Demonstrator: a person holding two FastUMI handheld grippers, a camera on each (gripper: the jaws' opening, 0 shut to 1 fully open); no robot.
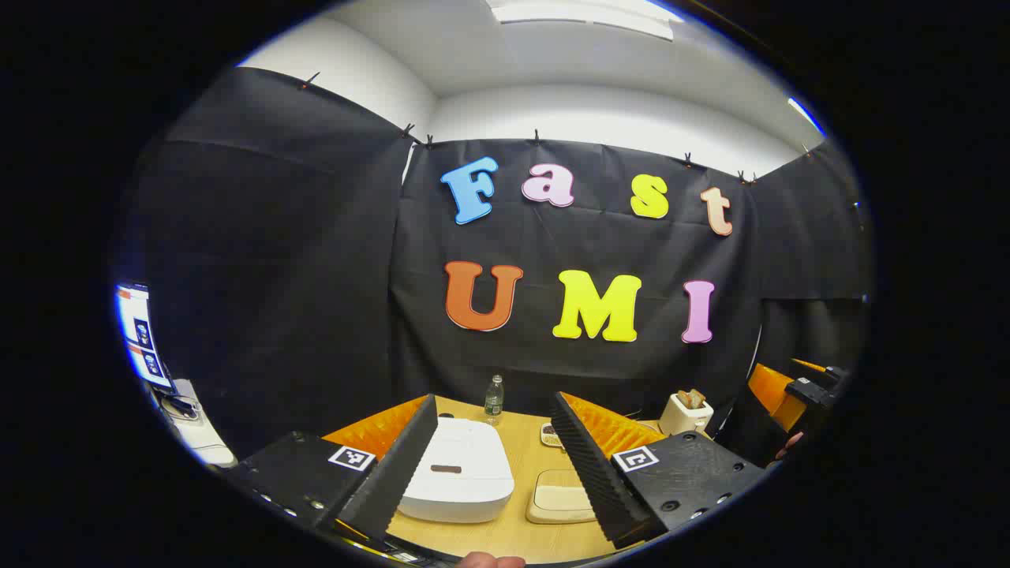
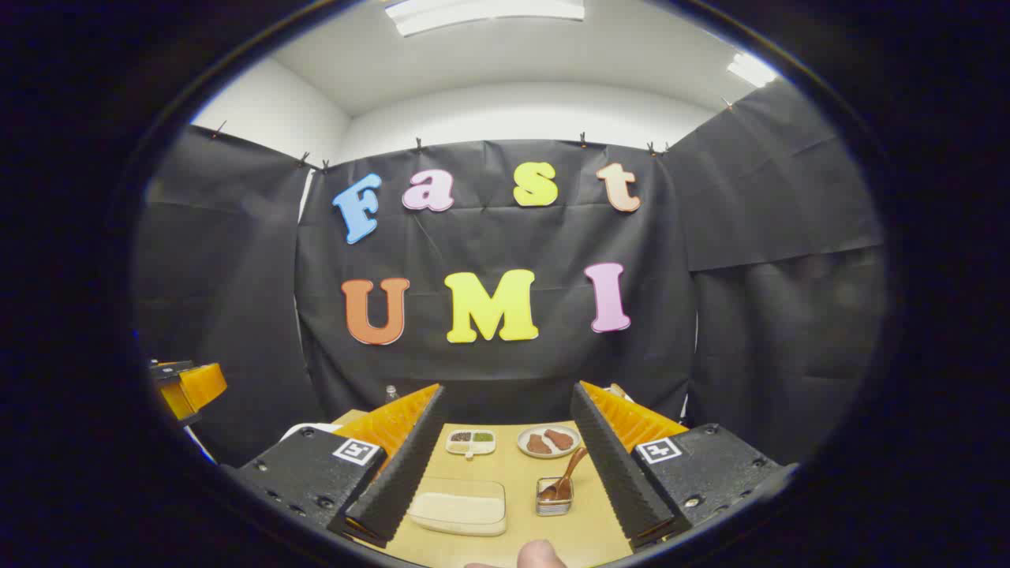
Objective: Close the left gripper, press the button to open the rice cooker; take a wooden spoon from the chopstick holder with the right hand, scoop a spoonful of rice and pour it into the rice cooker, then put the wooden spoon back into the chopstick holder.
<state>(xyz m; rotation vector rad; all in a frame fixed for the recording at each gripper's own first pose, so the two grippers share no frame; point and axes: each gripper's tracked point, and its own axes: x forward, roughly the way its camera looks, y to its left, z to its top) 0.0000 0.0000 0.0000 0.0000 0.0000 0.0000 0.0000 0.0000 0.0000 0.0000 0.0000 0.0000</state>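
Note:
The white rice cooker (image 1: 454, 481) sits on the wooden table (image 1: 521, 454) with its lid down, a dark button (image 1: 446, 468) on top. It lies between and below the fingers of my open left gripper (image 1: 493, 406). To its right is a shallow tray of rice (image 1: 560, 497). In the right gripper view the rice tray (image 2: 458, 505) lies low between the fingers of my open right gripper (image 2: 506, 392). Right of the tray, a wooden spoon (image 2: 570, 469) leans in the small chopstick holder (image 2: 555, 498). Neither gripper holds anything.
A water bottle (image 1: 494, 397) stands at the table's back. A white container with brown pieces (image 1: 685, 412) is at the far right. Behind the rice tray lie a divided dish (image 2: 470, 442) and a plate of brown food (image 2: 549, 442). The left gripper (image 2: 185, 386) shows at the left edge.

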